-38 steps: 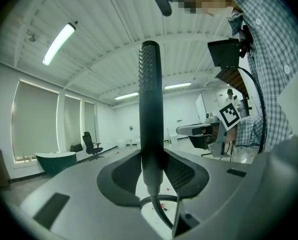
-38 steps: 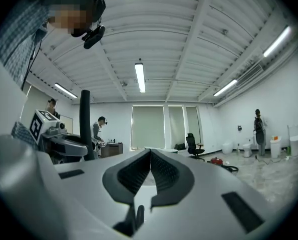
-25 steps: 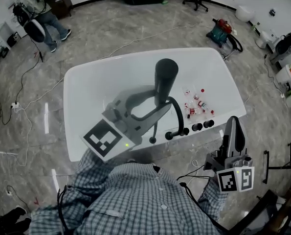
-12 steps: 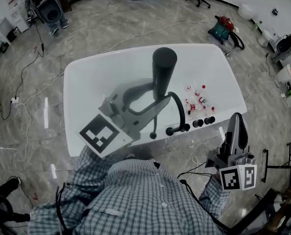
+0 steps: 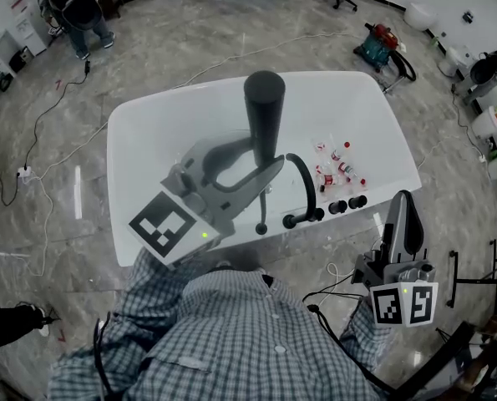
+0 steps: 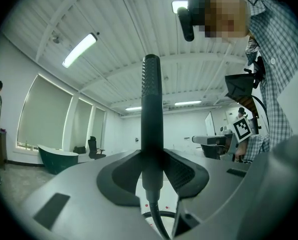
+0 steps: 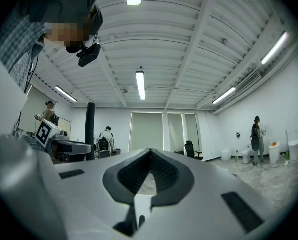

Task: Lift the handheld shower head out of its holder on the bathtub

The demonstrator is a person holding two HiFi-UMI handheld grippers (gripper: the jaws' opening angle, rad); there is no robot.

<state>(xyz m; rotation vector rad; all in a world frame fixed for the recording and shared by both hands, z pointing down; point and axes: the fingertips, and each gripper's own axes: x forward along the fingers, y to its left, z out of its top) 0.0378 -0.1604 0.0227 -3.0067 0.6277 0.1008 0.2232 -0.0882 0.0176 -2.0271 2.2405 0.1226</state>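
Above the white bathtub [image 5: 148, 140], the left gripper [image 5: 265, 164] reaches forward from the person's chest and slants up and away, its marker cube [image 5: 171, 228] on the end nearest the body. Its jaws are pinched on the lower neck of the black handheld shower head [image 5: 263, 115], which stands upright over the basin with its round head on top. In the left gripper view the same gripper [image 6: 151, 173] clamps the dark stem of the shower head [image 6: 151, 114] from both sides, and the hose [image 6: 160, 223] curves down out of the stem's lower end below the jaws. From the head view, the thin hose [image 5: 266, 207] drops towards a small black fitting on the near rim of the tub. Just to the right of it on that rim are an arched black faucet spout [image 5: 305, 186] and a row of black knobs [image 5: 347, 205]. Several small red-and-white bottles [image 5: 336, 170] lie inside the basin.

The right gripper [image 5: 403, 217] is held low at the person's right side, outside the tub's near right corner, pointing forward, apart from the fittings. Its jaws [image 7: 149, 156] are pressed together, with nothing between them. The person's checked shirt [image 5: 231, 332] fills the bottom of the head view.
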